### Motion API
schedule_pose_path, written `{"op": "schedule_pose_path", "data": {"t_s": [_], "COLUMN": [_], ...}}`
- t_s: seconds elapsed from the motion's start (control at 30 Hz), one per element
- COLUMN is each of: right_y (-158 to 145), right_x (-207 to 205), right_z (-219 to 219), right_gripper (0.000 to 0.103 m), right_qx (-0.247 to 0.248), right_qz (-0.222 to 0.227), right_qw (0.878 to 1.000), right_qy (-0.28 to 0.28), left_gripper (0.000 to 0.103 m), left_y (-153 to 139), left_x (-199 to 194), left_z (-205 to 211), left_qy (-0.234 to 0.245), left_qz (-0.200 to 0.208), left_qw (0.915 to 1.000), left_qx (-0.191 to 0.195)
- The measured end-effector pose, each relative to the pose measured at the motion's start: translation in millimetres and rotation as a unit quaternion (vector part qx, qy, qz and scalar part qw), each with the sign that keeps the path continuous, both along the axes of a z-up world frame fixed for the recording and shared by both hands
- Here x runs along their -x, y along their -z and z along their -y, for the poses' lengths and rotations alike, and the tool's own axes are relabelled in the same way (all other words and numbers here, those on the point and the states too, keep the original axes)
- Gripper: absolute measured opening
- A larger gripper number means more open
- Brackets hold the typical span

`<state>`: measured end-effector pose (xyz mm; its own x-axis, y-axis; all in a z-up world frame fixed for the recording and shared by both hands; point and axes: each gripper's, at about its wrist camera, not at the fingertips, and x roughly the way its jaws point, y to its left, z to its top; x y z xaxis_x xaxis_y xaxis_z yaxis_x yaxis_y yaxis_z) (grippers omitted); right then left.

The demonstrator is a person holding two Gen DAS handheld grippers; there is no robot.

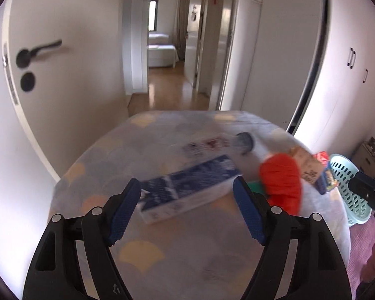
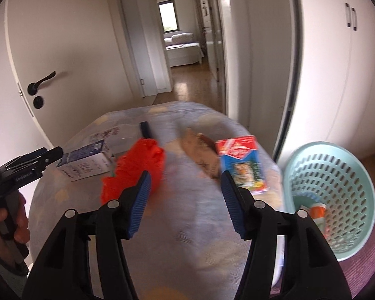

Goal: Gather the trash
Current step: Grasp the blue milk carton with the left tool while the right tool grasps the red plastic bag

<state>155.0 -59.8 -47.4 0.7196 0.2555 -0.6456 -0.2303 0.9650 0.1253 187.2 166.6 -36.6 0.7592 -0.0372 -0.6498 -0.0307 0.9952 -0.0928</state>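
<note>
White door, black handle; hallway beyond, bed perhaps.

Bed carries, left to right: carton, crumpled bag, wrapper, box. Basket on floor right of bed; doorway behind.

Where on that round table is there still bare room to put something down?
The near half of the table is bare cloth, this side of the red bag and the red-and-blue carton. It is crowded across the middle, from the blue-and-white carton to the basket side.
</note>
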Motion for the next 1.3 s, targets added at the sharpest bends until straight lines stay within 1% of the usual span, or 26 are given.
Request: {"op": "schedule_pose_path", "data": {"t_s": [0.1, 0.2, 0.3, 0.4, 0.5, 0.57, 0.67, 0.73, 0.77, 0.8, 0.87, 0.93, 1.03, 1.13, 1.2, 1.23, 1.3], "right_y": [9, 15, 25, 39, 51, 57, 63, 65, 66, 67, 68, 68, 63, 56, 50, 46, 41], "right_x": [-13, -24, -39, -54, -64, -68, -72, -72, -72, -71, -72, -70, -65, -57, -50, -46, -40], "right_z": [-27, -48, -61, -70, -75, -75, -66, -60, -57, -52, -48, -43, -36, -29, -27, -25, -24], "right_gripper": [0.065, 0.069, 0.069, 0.069, 0.069, 0.069, 0.067, 0.058, 0.050, 0.045, 0.039, 0.036, 0.033, 0.033, 0.033, 0.033, 0.033], "right_qx": [-0.013, -0.017, -0.016, -0.005, -0.002, 0.007, -0.010, -0.016, -0.018, -0.022, -0.022, -0.021, -0.015, -0.006, 0.001, 0.006, 0.011], "right_qz": [-0.019, -0.032, -0.048, -0.064, -0.081, -0.088, -0.101, -0.107, -0.110, -0.111, -0.112, -0.110, -0.100, -0.087, -0.075, -0.067, -0.058], "right_qw": [0.999, 0.999, 0.998, 0.997, 0.996, 0.995, 0.994, 0.993, 0.993, 0.993, 0.993, 0.993, 0.995, 0.996, 0.997, 0.998, 0.998], "right_qy": [-0.027, -0.039, -0.040, -0.031, -0.047, -0.040, -0.037, -0.036, -0.036, -0.036, -0.033, -0.031, -0.024, -0.022, -0.021, -0.022, -0.025], "left_gripper": [0.075, 0.075, 0.075, 0.074, 0.072, 0.072, 0.072, 0.072, 0.072, 0.072, 0.072, 0.072, 0.072, 0.072, 0.062, 0.060, 0.050], "left_y": [10, 18, 23, 33, 40, 42, 45, 47, 48, 48, 50, 50, 48, 50, 55, 56, 63], "left_x": [-16, -29, -40, -45, -43, -38, -29, -23, -18, -14, -9, -6, -6, -18, -29, -32, -37], "left_z": [-21, -40, -49, -47, -45, -40, -25, -15, -9, 0, 13, 27, 38, 40, 38, 37, 35], "left_qy": [-0.011, -0.013, -0.009, 0.012, 0.043, 0.052, 0.081, 0.100, 0.113, 0.133, 0.155, 0.172, 0.170, 0.146, 0.130, 0.126, 0.114], "left_qz": [-0.011, -0.018, -0.027, -0.044, -0.053, -0.054, -0.067, -0.079, -0.083, -0.090, -0.098, -0.103, -0.104, -0.109, -0.121, -0.125, -0.135], "left_qw": [0.9996, 0.9982, 0.9974, 0.9960, 0.9917, 0.9916, 0.9893, 0.9870, 0.9854, 0.9827, 0.9798, 0.9780, 0.9793, 0.9824, 0.9825, 0.9823, 0.9820], "left_qx": [0.023, 0.056, 0.066, 0.077, 0.108, 0.106, 0.100, 0.098, 0.096, 0.092, 0.080, 0.058, 0.038, 0.042, 0.057, 0.061, 0.067]}}
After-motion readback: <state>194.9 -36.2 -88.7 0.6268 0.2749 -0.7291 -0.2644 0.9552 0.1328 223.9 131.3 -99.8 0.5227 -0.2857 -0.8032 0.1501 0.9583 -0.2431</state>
